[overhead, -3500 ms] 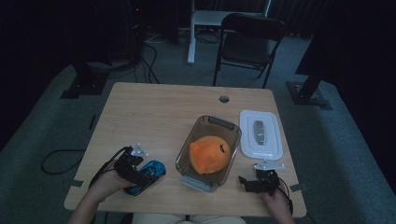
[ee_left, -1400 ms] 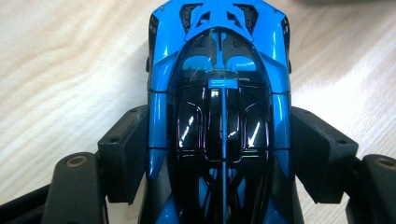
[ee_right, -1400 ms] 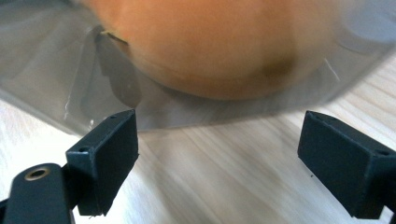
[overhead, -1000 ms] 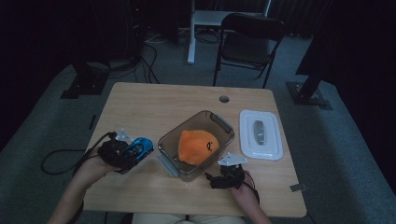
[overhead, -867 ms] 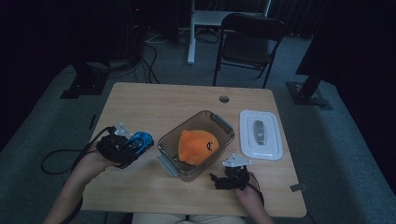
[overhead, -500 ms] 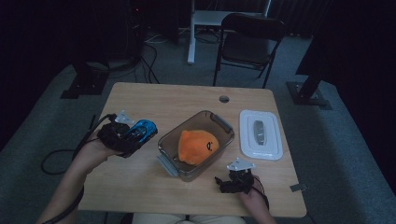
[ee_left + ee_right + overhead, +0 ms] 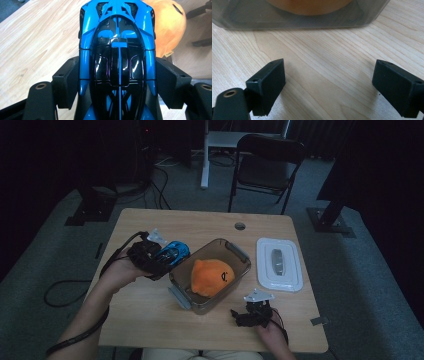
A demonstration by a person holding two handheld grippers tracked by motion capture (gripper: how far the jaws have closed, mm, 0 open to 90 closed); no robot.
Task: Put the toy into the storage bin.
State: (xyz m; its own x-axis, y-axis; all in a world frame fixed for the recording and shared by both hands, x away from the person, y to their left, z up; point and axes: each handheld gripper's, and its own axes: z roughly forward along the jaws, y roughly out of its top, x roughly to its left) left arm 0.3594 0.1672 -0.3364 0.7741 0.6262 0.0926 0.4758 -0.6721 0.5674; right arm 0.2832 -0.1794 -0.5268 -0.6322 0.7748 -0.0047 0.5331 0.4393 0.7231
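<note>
Where the high view takes in the whole pale wooden surface (image 7: 150, 320), it lists: left tongs (image 7: 161, 260) clamped on a glossy blue and black toy sports car (image 7: 171, 254), held off the surface just left of a clear rectangular plastic container (image 7: 235, 251); a round orange plush toy (image 7: 212, 277) inside that container; a white rectangular plastic lid (image 7: 279, 265) lying flat to the container's right, apart from it; right tongs (image 7: 241, 316) low near the container's near side

Left gripper view: the car (image 7: 117, 62) from above, lengthwise between the two black jaws, their pads pressed to its flanks; the orange plush (image 7: 170, 27) beyond its far end; bare wood (image 7: 37, 37) to one side. The car's near end is cut off by the lower edge

Right gripper view: right tongs (image 7: 328, 85) with jaws wide apart and bare wood between them; the container's clear wall (image 7: 299, 21) just ahead, the plush (image 7: 309, 6) a blurred orange shape behind it, cropped at the top

From above the dim light hides the jaws of both tongs, and the lid's centre marking is too small to make out
</note>
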